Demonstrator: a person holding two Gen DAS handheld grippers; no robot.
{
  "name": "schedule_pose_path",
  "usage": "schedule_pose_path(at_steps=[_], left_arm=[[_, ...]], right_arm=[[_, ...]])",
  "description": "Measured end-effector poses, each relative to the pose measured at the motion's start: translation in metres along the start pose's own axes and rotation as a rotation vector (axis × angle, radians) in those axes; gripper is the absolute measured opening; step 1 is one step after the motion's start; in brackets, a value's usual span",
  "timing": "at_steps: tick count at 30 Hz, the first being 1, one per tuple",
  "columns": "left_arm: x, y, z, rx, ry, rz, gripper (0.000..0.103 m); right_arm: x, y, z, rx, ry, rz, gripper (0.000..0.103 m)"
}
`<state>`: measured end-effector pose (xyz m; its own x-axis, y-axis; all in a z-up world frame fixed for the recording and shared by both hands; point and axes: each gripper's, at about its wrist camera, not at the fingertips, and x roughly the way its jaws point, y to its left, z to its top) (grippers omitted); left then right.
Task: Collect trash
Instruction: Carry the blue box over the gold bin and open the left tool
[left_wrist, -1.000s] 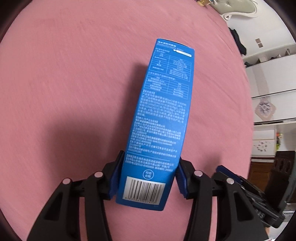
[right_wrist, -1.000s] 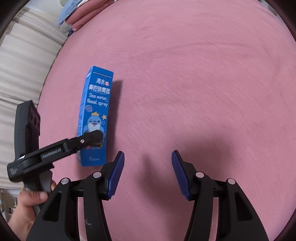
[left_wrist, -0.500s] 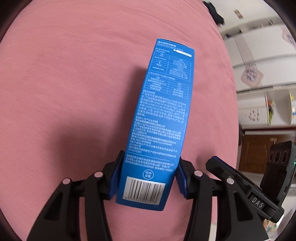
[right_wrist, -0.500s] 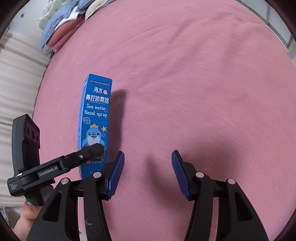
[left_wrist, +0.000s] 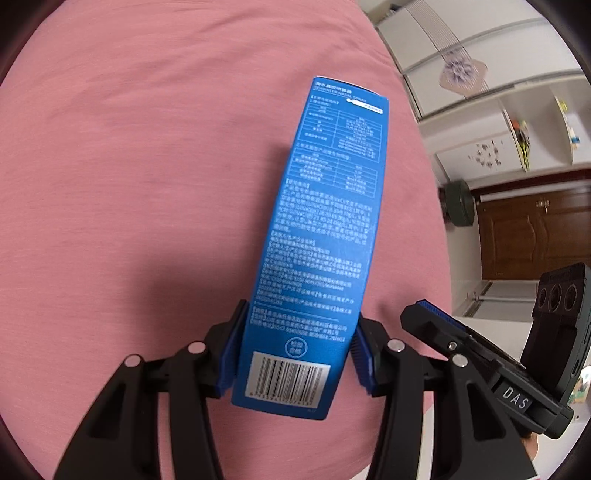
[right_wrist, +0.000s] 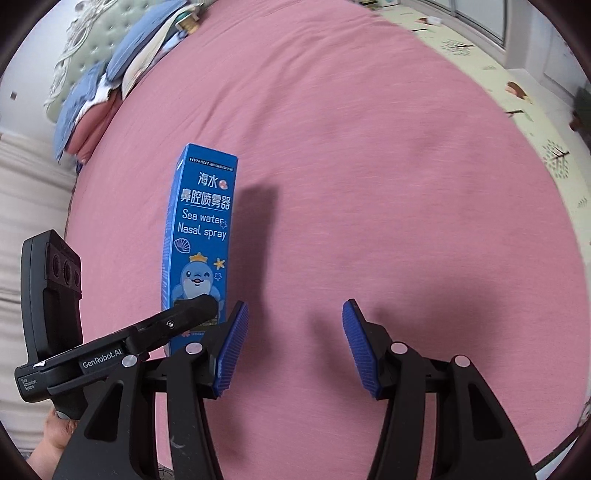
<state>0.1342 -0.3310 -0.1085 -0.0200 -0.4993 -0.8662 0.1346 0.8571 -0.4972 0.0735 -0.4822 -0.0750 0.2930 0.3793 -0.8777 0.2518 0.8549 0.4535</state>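
Left gripper (left_wrist: 293, 354) pinches the barcode end of the blue nasal spray box (left_wrist: 325, 229), which points toward 12 o'clock over the pink bedsheet (left_wrist: 129, 166). Right gripper (right_wrist: 293, 347) spread, holding nothing; the box sits at its 10 o'clock. Folded bedding (right_wrist: 107, 85) piled at 11 o'clock.
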Motion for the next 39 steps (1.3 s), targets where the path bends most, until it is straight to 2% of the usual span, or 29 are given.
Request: schedule_pose_path(at_steps=[9,16,19,24,39], left_arm=[[0.062,-0.11,0.005,0.059,0.041,0.006,0.05],[0.099,-0.172,0.007,0.132,0.076,0.017,0.05],[0.117,-0.2,0.011,0.159,0.099,0.023,0.045],[0.138,-0.231,0.022,0.194,0.112,0.0,0.045],[0.199,-0.318,0.061,0.327,0.172,-0.001,0.045]], right_arm=[[-0.044,-0.087,0.023,0.057,-0.032,-0.004,0.053],[-0.075,-0.166,0.028,0.115,-0.054,-0.01,0.053],[-0.083,-0.193,0.034,0.144,-0.064,-0.008,0.053],[-0.094,-0.235,0.046,0.188,-0.079,-0.007,0.053],[-0.11,-0.32,0.084,0.317,-0.149,-0.021,0.053]])
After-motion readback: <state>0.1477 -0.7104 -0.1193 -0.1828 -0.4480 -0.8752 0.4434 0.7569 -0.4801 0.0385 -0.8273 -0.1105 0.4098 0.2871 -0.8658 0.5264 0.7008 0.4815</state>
